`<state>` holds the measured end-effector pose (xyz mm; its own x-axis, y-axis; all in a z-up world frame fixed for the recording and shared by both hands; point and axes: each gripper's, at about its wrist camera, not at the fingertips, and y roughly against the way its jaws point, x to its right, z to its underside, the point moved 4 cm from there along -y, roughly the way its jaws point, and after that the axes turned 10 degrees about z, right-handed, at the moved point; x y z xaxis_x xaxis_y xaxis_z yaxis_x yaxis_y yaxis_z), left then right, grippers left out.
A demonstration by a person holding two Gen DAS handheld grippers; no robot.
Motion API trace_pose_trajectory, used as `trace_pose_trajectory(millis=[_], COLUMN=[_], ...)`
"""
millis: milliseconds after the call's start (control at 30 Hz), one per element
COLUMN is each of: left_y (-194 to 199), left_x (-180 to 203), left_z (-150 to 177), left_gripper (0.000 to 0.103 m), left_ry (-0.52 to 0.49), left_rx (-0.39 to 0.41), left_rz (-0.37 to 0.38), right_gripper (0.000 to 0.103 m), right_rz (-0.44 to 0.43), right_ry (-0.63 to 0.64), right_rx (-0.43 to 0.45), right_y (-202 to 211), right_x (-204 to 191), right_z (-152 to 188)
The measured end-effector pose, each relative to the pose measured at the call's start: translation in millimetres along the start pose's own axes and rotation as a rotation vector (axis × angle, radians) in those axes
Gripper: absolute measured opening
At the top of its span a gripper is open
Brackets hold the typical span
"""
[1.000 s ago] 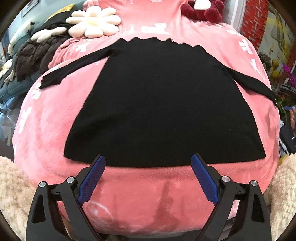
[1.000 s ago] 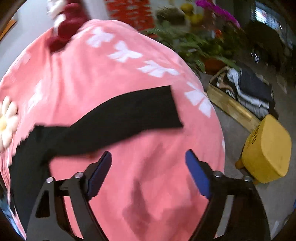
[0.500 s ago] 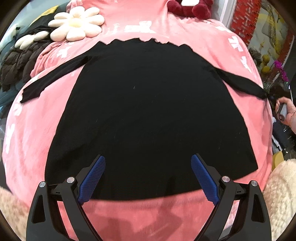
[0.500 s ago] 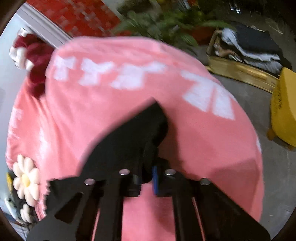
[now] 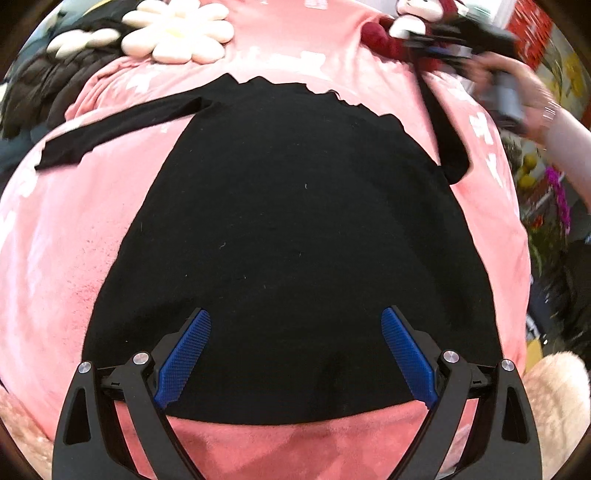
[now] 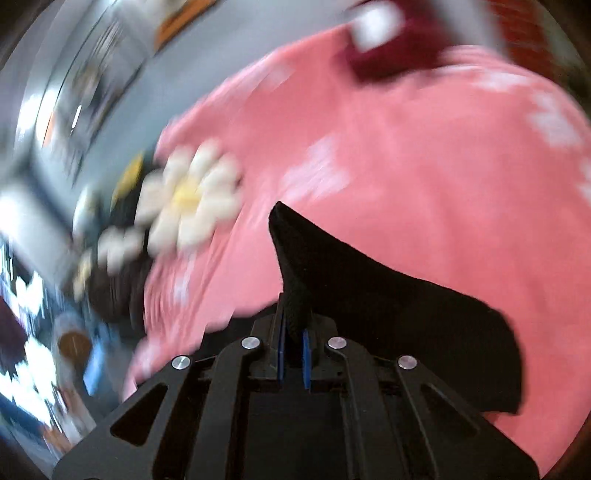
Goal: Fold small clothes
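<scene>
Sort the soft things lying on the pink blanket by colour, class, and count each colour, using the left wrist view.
Black: 1, the long-sleeved top
Cream: 1, the daisy cushion
Dark red and white: 1, the plush toy, partly hidden
Total: 3

The dark puffy thing at the far left edge lies beside the pink blanket, so it is left out.

A bed carries everything. It is covered with a pink plush blanket that has white patterns. A black top lies flat on the blanket, its hem near the front edge. Its left sleeve is spread out flat on the blanket; the right sleeve is lifted off it. At the far side lie a white flower cushion, a dark puffy jacket and a dark red plush toy.
</scene>
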<state>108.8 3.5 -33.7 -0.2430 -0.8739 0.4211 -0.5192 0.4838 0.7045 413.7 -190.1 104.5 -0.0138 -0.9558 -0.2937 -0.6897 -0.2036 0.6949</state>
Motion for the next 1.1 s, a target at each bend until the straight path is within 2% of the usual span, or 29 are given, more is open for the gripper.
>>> trace_pose_trajectory(millis=[67,133,167,200,233,300,367,467,567,667,833,933,967,1000,1033,1067,1100], left_y=[0.5,1.6,1.9,1.9,1.8,3.0,4.8,3.3,-0.5,-13.4,-74.4,-126.3,-134.5,-136.5,-137.3,-140.9,-149.0], left_x=[-1.7,-3.6,-5.1,-7.8,-11.1,-20.2,-29.4,-42.5,-47.9,-52.2,-55.6,-71.0,-74.7,-74.2,-70.2,-65.4,-58.8], left_z=[-3.1,-6.7,-7.9,-9.7,-11.3,-17.5,-25.5,-40.3,-61.0,-100.5,-181.0,-208.7,-211.5,-220.0,-228.0,-234.8,-242.9], left_gripper=[0.092,0.092,0.092,0.092,0.092,0.092,0.092,0.092,0.092,0.092,0.092,0.091,0.089,0.089,0.08,0.048,0.03], left_ry=[0.016,0.016,0.018,0.025,0.036,0.075,0.113,0.188,0.225,0.222,0.205,0.295,0.316,0.305,0.267,0.229,0.192], left_rx=[0.01,0.025,0.028,0.029,0.029,0.041,0.061,0.065,0.067,0.086,0.044,-0.043,-0.048,0.0,0.032,0.036,0.015], left_rz=[0.014,0.012,0.014,0.015,0.014,0.017,0.023,0.046,0.078,0.069,0.021,-0.008,-0.031,-0.057,-0.072,-0.057,-0.006], right_gripper=[0.005,0.008,0.009,0.011,0.012,0.032,0.035,0.046,0.045,0.046,0.046,0.046,0.046,0.046,0.046,0.046,0.042], right_rz=[0.0,0.004,0.045,0.073,0.079,0.029,0.001,0.102,0.224,0.303,0.325,0.303,0.294,0.29,0.29,0.286,0.279], right_ry=[0.107,0.169,0.226,0.288,0.323,0.301,0.228,0.193,0.152,0.063,-0.051,-0.072,-0.067,-0.057,-0.043,-0.036,-0.036], right_rx=[-0.125,-0.263,-0.312,-0.301,-0.251,-0.238,-0.177,-0.09,-0.081,-0.094,-0.106,-0.094,-0.091,-0.092,-0.095,-0.099,-0.103], right_y=[-54.9,-96.6,-111.0,-112.5,-103.7,-83.2,-48.8,-4.0,28.6,51.1,54.2,44.3,41.2,32.9,21.8,13.4,9.0], right_x=[-53.9,-82.1,-93.8,-103.3,-109.9,-106.6,-83.0,-31.8,32.4,94.2,149.4,149.9,156.7,151.1,146.5,144.8,151.6], right_z=[40.6,80.2,101.0,114.0,117.0,115.8,104.9,100.2,118.4,147.8,150.3,137.6,138.9,134.5,129.3,126.3,123.9])
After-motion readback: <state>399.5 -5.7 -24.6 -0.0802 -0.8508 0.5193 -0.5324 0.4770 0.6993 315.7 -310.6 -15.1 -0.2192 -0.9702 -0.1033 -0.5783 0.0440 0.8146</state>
